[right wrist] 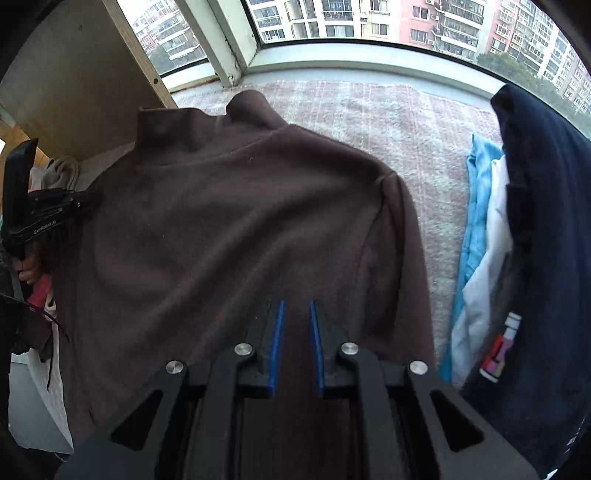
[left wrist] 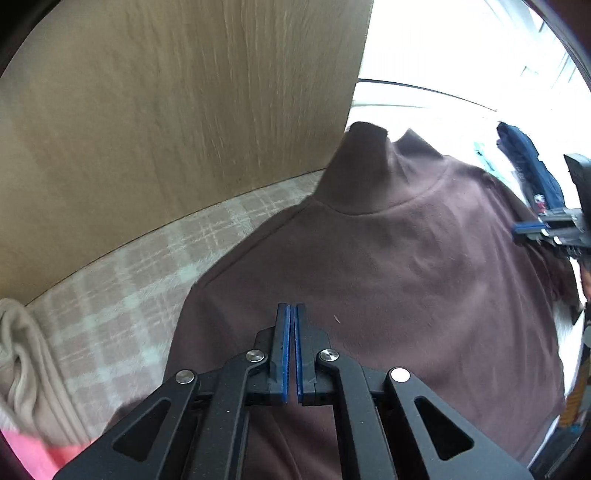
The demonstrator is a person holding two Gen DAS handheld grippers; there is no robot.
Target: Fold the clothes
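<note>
sweater: brown high-neck top [left wrist: 388, 266], spread flat across the middle of both views, collar toward the top of frame. Lies on the plaid blanket.
collar: stands up in two peaks [right wrist: 207, 125], upper centre-left in the right wrist view, upper centre in the left wrist view.
blanket: pale pink/white plaid [left wrist: 122, 295], lower left to mid-left in the left wrist view; upper right of centre in the right wrist view.
left gripper: [left wrist: 292, 314] bottom centre of its own view, blue pads pressed together with only a hairline gap, over the lower body of the sweater. No fabric visible between the pads. In the right wrist view it shows at the mid-left edge, next to the sweater's edge; contact there hard to judge, too dark.
right gripper: [right wrist: 295, 310] bottom centre of its own view, pads spread with a clear gap, brown fabric visible between and below them. Whether the tips touch the cloth, cannot tell.
wood panel: [left wrist: 166, 110] upper left of left wrist view, upright behind the blanket.
beige knit: [left wrist: 29, 369] lower left edge, bunched.
navy garment: [right wrist: 543, 240] right edge, piled, beside a light blue cloth [right wrist: 480, 192].
window: [right wrist: 332, 22] top of frame, apartment blocks outside.
</note>
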